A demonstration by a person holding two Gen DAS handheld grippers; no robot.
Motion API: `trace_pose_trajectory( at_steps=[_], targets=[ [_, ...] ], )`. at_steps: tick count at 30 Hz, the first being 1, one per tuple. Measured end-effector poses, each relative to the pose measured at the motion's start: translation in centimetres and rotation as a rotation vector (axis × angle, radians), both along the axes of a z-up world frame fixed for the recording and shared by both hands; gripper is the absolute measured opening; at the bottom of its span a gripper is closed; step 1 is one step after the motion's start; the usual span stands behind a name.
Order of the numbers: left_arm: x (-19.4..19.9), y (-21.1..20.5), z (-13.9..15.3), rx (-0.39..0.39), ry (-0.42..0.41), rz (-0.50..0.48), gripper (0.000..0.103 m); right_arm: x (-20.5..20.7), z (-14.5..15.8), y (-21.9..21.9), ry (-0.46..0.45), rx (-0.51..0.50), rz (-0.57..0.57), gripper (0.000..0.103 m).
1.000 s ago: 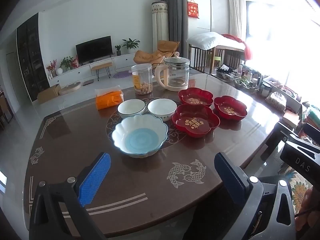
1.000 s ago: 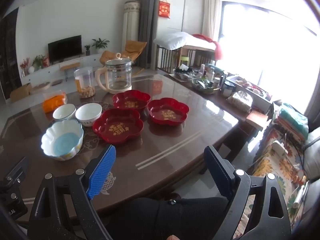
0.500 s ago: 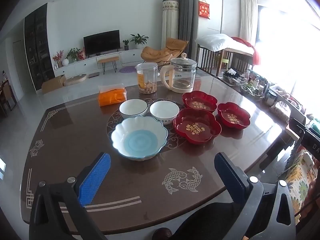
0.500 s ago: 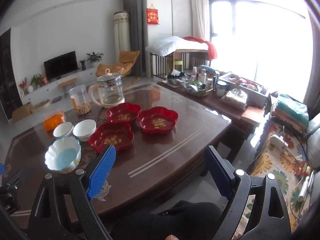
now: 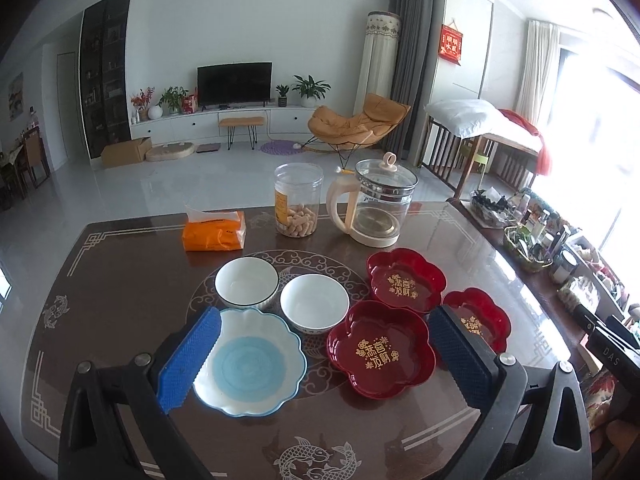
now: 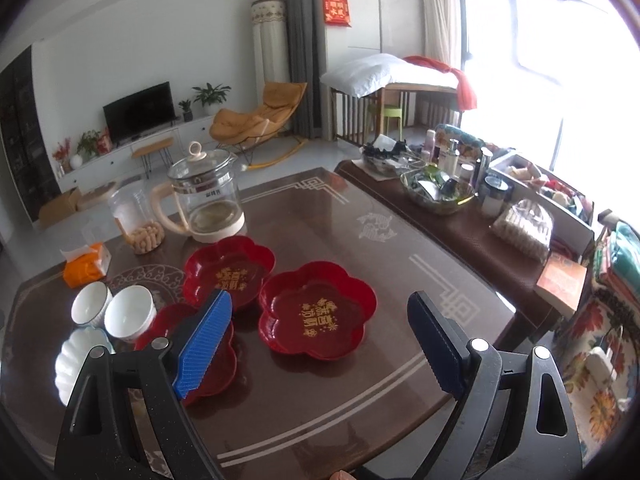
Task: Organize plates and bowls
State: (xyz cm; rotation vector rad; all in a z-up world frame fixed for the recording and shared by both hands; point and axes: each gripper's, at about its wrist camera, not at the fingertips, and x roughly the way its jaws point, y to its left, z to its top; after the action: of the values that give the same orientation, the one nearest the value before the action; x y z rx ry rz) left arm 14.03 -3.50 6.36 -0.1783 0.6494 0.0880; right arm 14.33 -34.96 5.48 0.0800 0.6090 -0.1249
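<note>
Three red flower-shaped plates with gold writing lie on the brown table: a near one point(image 5: 380, 350), a far one point(image 5: 406, 282) and a right one point(image 5: 478, 322). Left of them stand two white bowls point(image 5: 246, 282) point(image 5: 314, 304) and a scalloped white bowl with a blue centre point(image 5: 250, 362). My left gripper point(image 5: 320, 354) is open and empty above the scalloped bowl and the near red plate. My right gripper point(image 6: 320, 340) is open and empty above the right red plate point(image 6: 318, 314).
A glass kettle point(image 5: 376, 208), a clear jar of snacks point(image 5: 298, 200) and an orange tissue pack point(image 5: 214, 232) stand at the table's far side. A side table crowded with bottles and baskets point(image 6: 460, 188) runs along the right. The table's front edge point(image 6: 320, 432) is near me.
Both grippers have moved forward and lower over the table. The plates and bowls now appear closer and lie between the fingers. The dishes have not moved.
</note>
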Motion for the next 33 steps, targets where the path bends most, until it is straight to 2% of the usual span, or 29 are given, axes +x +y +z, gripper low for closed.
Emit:
trace_pose_trajectory(
  at_steps=[2,5,6,7,8,9,10,11,12,15,18,21,24,27,29,31,33],
  targets=[
    [-0.9,0.2,-1.6,-0.017,-0.008,-0.003,0.103,-1.2,0.3,0.0,-0.032,-0.015,-0.015,0.092],
    [-3.1,0.1,-6.3,0.024,0.003,0.004,0.103,-3.3,-1.8,0.6,-0.086,-0.024,0.040,0.092],
    [-4.5,0.4,-7.8,0.037,-0.011,0.031,0.103,-3.7,-2.9,1.0,-0.088,-0.022,0.081,0.092],
    [-5.8,0.8,-9.0,0.054,0.008,0.087,0.103,-4.3,-3.9,1.2,-0.103,-0.016,0.108,0.092],
    [-6.9,1.5,-9.9,0.057,0.077,0.134,0.103,-5.0,-4.7,1.5,-0.135,-0.008,0.116,0.092],
    [-8.2,2.3,-10.5,0.027,0.114,0.130,0.103,-5.5,-5.1,1.7,-0.122,0.008,0.103,0.092],
    [-9.5,3.1,-10.8,0.008,0.111,0.112,0.103,-5.7,-5.1,1.9,-0.064,0.038,0.092,0.092],
    [-10.6,3.7,-11.0,0.029,0.105,0.121,0.103,-6.4,-4.9,1.9,-0.052,0.073,0.109,0.092],
    [-11.5,4.3,-11.2,0.061,0.106,0.147,0.103,-7.3,-4.6,2.0,-0.089,0.086,0.144,0.092],
    [-12.2,4.9,-10.8,0.063,0.122,0.161,0.103,-8.8,-3.8,3.5,-0.182,0.007,0.167,0.092],
    [-12.3,3.6,-8.9,0.048,0.051,0.134,0.103,-9.5,-2.7,4.4,-0.187,0.002,0.169,0.092],
    [-11.1,1.4,-7.5,0.027,0.012,0.077,0.103,-11.6,-2.1,4.7,-0.287,0.000,0.197,0.092],
    [-9.7,0.0,-6.9,-0.011,0.032,0.024,0.103,-11.5,-2.5,6.0,-0.226,-0.041,0.227,0.092],
    [-9.2,-0.6,-6.2,-0.030,0.078,0.001,0.103,-11.7,-2.9,6.5,-0.176,-0.082,0.193,0.092],
    [-10.0,-0.9,-5.5,-0.033,0.053,0.000,0.103,-12.0,-2.9,6.2,-0.167,-0.071,0.180,0.092],
    [-10.9,-1.4,-5.0,0.005,0.026,0.023,0.103,-11.9,-3.1,5.7,-0.153,-0.034,0.159,0.092],
    [-11.8,-1.8,-5.1,0.009,0.023,0.029,0.103,-11.8,-3.3,5.5,-0.124,-0.002,0.161,0.092]
  ],
)
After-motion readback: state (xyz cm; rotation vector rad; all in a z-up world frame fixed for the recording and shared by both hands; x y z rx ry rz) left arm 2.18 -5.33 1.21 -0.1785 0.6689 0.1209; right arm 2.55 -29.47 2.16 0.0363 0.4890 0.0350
